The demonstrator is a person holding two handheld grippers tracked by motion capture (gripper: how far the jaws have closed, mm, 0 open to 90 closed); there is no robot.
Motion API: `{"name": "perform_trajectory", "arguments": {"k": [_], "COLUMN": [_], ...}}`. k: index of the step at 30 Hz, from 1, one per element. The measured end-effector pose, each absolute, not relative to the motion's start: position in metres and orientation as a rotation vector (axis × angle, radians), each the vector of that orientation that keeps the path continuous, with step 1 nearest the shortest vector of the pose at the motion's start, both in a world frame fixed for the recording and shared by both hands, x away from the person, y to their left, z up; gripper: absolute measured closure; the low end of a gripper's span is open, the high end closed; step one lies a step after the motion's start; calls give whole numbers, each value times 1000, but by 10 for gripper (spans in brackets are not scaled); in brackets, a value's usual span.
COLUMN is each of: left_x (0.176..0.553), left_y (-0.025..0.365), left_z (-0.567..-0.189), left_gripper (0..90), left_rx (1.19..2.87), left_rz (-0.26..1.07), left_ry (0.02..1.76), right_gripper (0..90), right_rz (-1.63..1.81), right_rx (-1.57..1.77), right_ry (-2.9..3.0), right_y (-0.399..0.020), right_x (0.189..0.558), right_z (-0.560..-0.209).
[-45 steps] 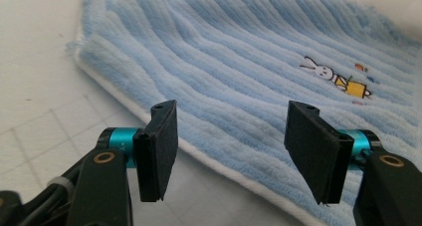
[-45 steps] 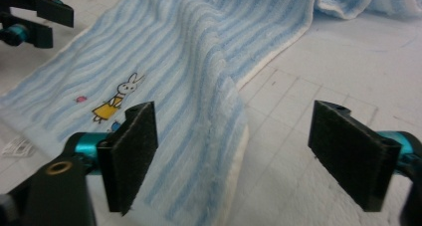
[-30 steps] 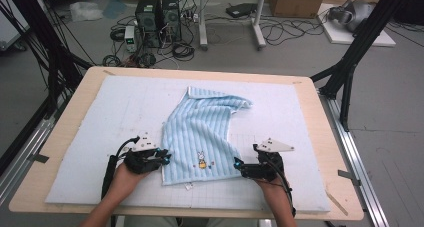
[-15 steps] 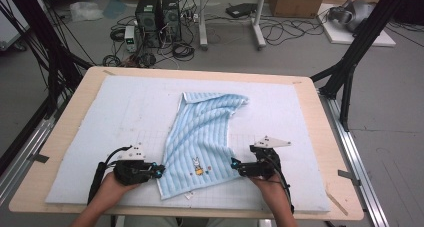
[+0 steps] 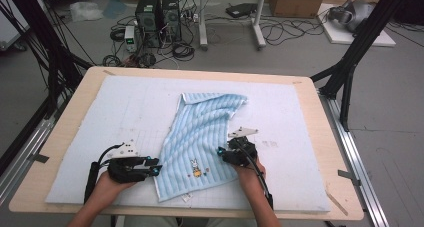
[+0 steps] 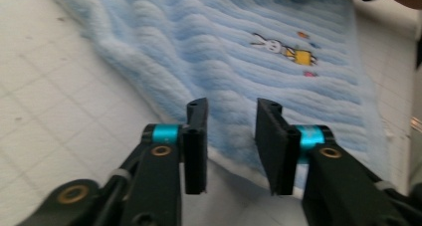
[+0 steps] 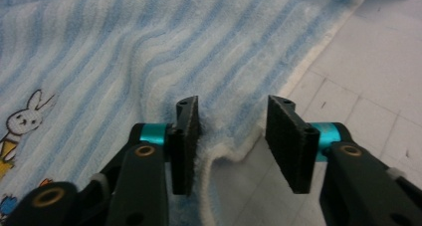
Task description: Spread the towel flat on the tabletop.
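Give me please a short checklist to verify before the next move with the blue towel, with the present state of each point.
1. Left gripper free of the towel: ok; its jaws have just been opening, and the towel edge lies past the tips, not pinched.
2. Right gripper has the towel edge between its jaws: ok; the jaws have just been closing around a raised fold.
3. Right pads pressing the fold from both sides: not ok; a gap remains at one pad.
4. Towel flat on the white mat: not ok; the far end is bunched.
5. Rabbit picture facing up: ok.

Black hand-held gripper [image 6: 231, 131], cyan collars, brass screws
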State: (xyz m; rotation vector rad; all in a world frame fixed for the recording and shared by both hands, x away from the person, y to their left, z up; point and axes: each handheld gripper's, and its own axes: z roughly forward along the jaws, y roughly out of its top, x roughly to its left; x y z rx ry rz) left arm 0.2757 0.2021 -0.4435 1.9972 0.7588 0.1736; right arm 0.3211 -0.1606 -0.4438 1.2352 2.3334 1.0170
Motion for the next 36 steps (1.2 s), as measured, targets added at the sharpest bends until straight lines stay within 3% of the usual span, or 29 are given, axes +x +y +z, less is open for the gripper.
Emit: {"name": "perform_trajectory", "arguments": {"k": [2,6,21,23,27,30,36], "left_x": [279,287,294,296,304,314,323], "left_y": [203,207,211,209,199,188,163], "left_z": [-443,-438,-435,-434,-436,-440,-450], "left_gripper": [547,497,491,491,486,470,445], "left_rx": [1976,1900,1836,1828,1826,1827,1906], "left_rz": [208,238,286,303,303,286,279], "left_ry": [800,866,908,912,917,936,943], "right_gripper": [689,820,824,799,639,570,546], "right_rz": [1009,1015,939,945,1103,1140,1072], "right_rx": [1224,1183,1114,1131,1151,1122,1128], "right_ry": [2344,2388,2496,2493,2422,2376,2339], "right_y": [-162,-164,-204,-211,-218,-216,-205], "right_x": [320,317,264,259,262,271,295], "right_z": [-443,-442,-434,-433,-427,-426,-437]}}
